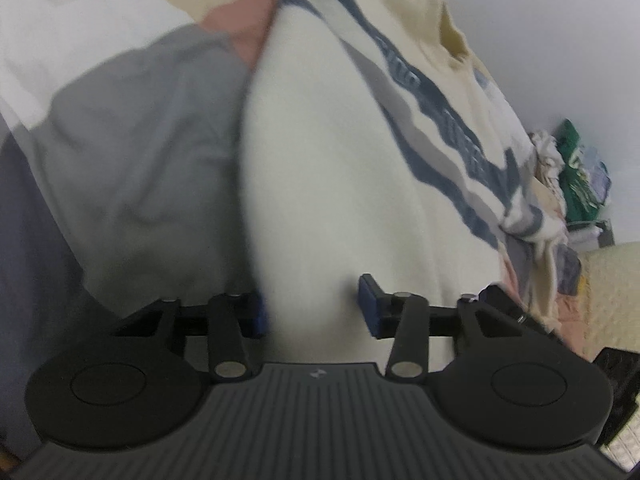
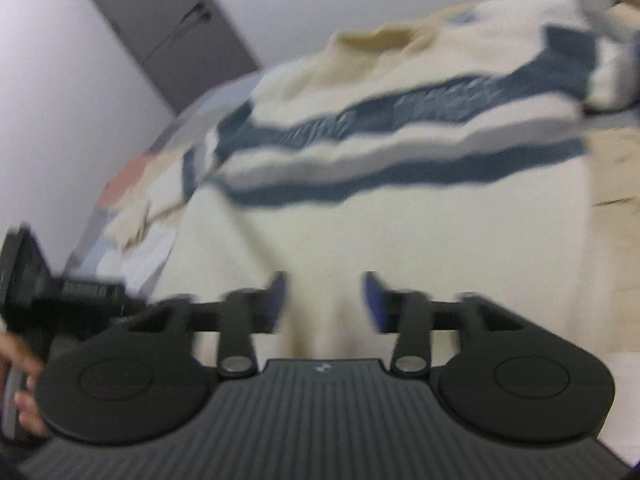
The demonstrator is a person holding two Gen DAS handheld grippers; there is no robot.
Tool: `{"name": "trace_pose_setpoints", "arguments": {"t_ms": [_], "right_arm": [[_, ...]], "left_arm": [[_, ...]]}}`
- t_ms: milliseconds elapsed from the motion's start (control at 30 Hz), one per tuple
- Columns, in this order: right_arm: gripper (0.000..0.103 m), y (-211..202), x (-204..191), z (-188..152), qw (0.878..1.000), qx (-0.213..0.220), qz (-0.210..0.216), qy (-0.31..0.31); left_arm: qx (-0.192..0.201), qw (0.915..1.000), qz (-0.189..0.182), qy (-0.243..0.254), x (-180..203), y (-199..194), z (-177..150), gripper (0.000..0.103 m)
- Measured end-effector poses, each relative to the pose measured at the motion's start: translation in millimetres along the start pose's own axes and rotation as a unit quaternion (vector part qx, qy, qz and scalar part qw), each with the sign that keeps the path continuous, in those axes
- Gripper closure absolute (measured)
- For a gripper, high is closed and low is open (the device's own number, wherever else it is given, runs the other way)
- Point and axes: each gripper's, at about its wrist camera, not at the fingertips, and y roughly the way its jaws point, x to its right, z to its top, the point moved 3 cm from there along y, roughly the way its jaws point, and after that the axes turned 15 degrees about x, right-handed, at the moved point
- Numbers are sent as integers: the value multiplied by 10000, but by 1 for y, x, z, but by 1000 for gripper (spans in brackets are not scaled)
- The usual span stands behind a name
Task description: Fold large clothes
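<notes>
While both wrist views are motion-blurred, we can still read the layout. Our left gripper (image 1: 312,308) has its jaws partly open, with a cream fold of the sweater (image 1: 340,184) bulging up between the 2 blue pads (image 1: 370,300); the pads look clear of the cloth on the right side, the left side we can't tell. Our right gripper (image 2: 324,304) also has its jaws apart, with cream fabric lying under the gap and nothing pinched.

The sweater (image 2: 400,208) is cream with navy and grey bands across the chest, spread flat on a patchwork bedspread (image 1: 120,152) of grey, pink and white panels. In the right view its collar (image 2: 376,40) points away from us, 1 sleeve (image 2: 160,208) trails off to the left, and the hem end is nearest the jaws.

A heap of other clothes (image 1: 568,168) sits beyond the sweater in the left view. In the right view there's a dark door (image 2: 160,28) in the pale wall, and a hand (image 2: 20,380) at the lower left edge.
</notes>
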Motion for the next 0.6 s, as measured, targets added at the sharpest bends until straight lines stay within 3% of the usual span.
{"name": "trace_pose_setpoints", "arguments": {"t_ms": [67,167,233,400,600], "right_arm": [[33,-10,14,9,9992,218,-285,193],[33,-25,43,18,9938,412,-816,635],[32,-32,58,20,9893,500,-1092,833],[32,-44,82,21,9791,743,-1373,1305],[33,-33,102,8,9694,332,-1593,1837]], "left_arm": [[78,9999,-58,79,6,-5,-3,90],[466,9983,-50,344,15,-18,1,93],[756,9967,-135,245,14,-30,14,94],[1273,9918,-124,-45,0,-44,54,94],[1631,9854,412,-273,-22,-20,97,94]]}}
